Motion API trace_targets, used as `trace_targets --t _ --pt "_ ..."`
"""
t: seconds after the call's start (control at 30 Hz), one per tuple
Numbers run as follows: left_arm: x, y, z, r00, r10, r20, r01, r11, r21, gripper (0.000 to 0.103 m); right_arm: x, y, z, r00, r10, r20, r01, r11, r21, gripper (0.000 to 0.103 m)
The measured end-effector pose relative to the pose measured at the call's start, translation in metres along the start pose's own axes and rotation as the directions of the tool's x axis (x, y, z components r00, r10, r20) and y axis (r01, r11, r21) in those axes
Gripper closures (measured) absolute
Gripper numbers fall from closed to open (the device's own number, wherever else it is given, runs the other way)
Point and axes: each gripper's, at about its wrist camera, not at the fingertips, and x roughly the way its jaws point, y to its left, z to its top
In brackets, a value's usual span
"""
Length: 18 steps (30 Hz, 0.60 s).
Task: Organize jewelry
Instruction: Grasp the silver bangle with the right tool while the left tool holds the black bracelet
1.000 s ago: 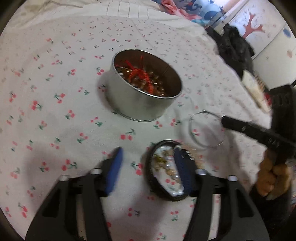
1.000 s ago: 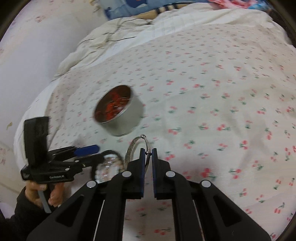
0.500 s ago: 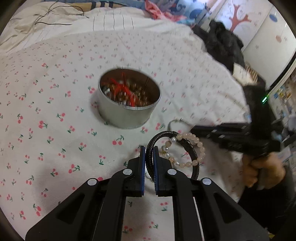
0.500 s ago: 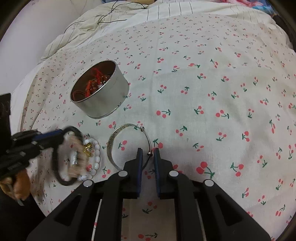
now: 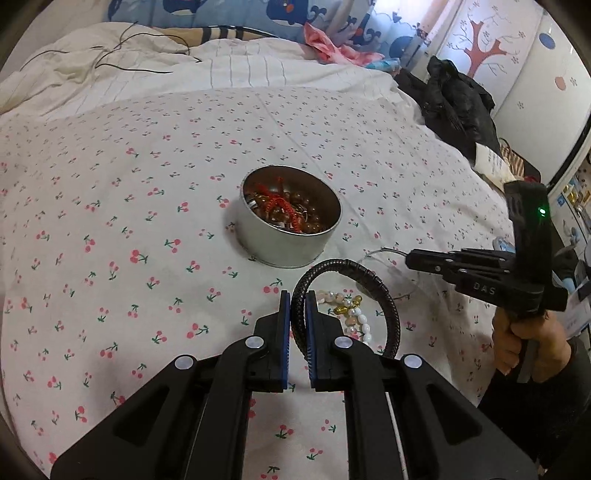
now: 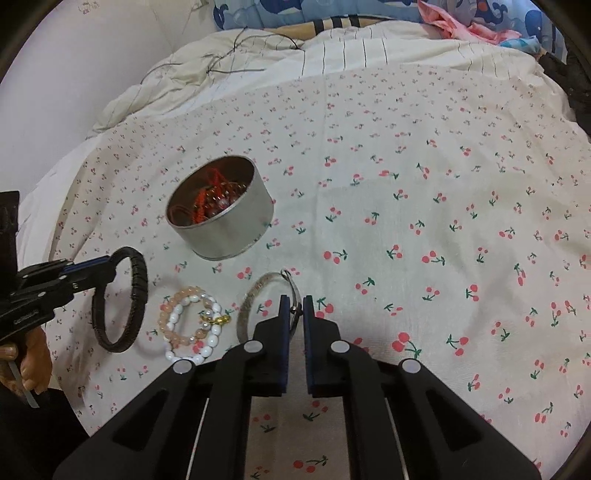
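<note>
a white bedsheet (image 5: 147,192) printed with small red cherries covers the bed. along its far edge lies a rumpled cream quilt (image 5: 229,70) with thin stripes, a thin black cable (image 5: 122,59) trailing over it. beyond that sit blue cartoon-print bedding (image 5: 258,18) and a pink cloth (image 5: 332,48). a heap of black clothing (image 5: 458,103) rests at the far right corner.
</note>
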Motion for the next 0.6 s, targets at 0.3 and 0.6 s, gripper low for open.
trace_targets --t 0.3,0.6 --pt "-0.009 0.005 -0.002 0.999 0.024 0.03 -0.023 0.999 -0.033 0.096 -0.035 0.022 0.004 0.993 0.001 0.118 0.004 0.999 -0.042 0.095" --pt "-0.02 0.013 0.01 0.996 0.03 0.089 -0.023 0.997 -0.078 0.096 -0.062 0.045 0.027 0.964 0.043 0.263 -0.035 0.999 -0.038 0.095"
